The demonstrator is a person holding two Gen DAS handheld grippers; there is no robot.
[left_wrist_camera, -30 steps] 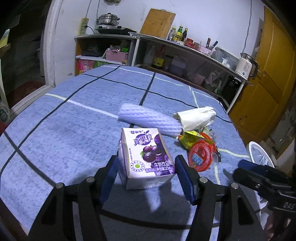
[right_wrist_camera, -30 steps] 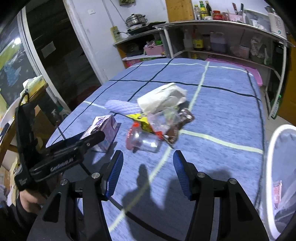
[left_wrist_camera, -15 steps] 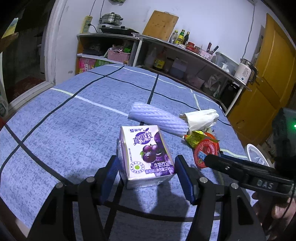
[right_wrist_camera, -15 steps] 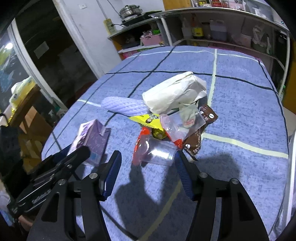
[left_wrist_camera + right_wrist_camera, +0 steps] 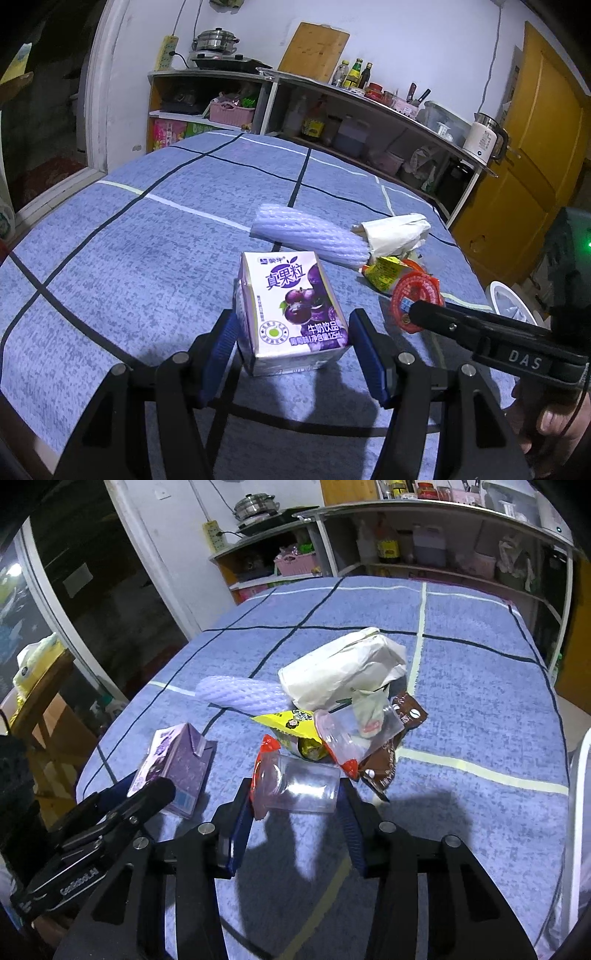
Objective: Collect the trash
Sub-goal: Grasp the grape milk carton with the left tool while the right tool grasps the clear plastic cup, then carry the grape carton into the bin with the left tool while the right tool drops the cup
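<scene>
The right gripper (image 5: pixel 293 812) has moved in over the last second; its open jaws now bracket the clear cup (image 5: pixel 299 784), gripping nothing yet. The left gripper (image 5: pixel 293 345) stays open around the carton (image 5: pixel 291 310), just left of the cup. Both grasps look ready. Only the right view shows the brown wrapper (image 5: pixel 391 753) behind the cup.
</scene>
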